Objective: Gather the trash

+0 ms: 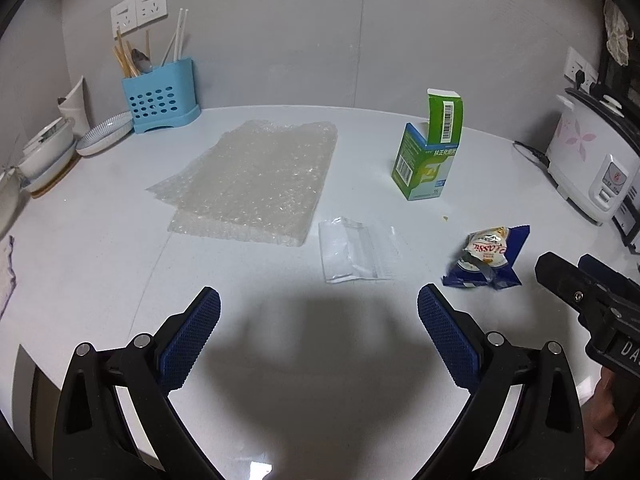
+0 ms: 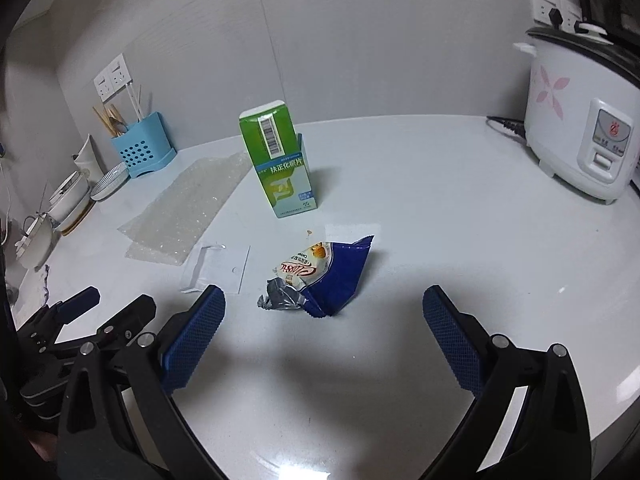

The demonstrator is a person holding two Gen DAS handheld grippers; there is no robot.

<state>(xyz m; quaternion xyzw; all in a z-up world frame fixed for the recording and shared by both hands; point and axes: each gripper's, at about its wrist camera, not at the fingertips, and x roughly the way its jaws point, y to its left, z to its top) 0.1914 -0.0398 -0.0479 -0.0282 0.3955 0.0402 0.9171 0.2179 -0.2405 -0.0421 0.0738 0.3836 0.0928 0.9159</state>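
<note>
Left view only: I see the right gripper [image 1: 560, 272] from the side at the right edge, and I cannot tell there how its jaws stand.
Right view only: I see the whole cooker [image 2: 580, 120] with its pink flower print; the left gripper [image 2: 116, 300] sits at the lower left, jaws apart.
Left gripper: wide open, empty, above the bare counter [image 1: 100, 240].
Right gripper: wide open, empty, with the wrapper [image 2: 320, 276] just ahead between its fingers.
Wrapper: blue and white, crumpled, torn open with silver lining showing, lying on the counter.
Box: the green box [image 2: 284, 168] stands upright behind the wrapper, top flap raised.
Clear bag: the bag [image 1: 352, 252] lies flat, left of the wrapper.
Bubble wrap: the sheet [image 1: 256, 180] lies flat, beside the bag.
Holder: the blue holder [image 1: 160, 96] at the back wall holds chopsticks and what may be a spoon.
</note>
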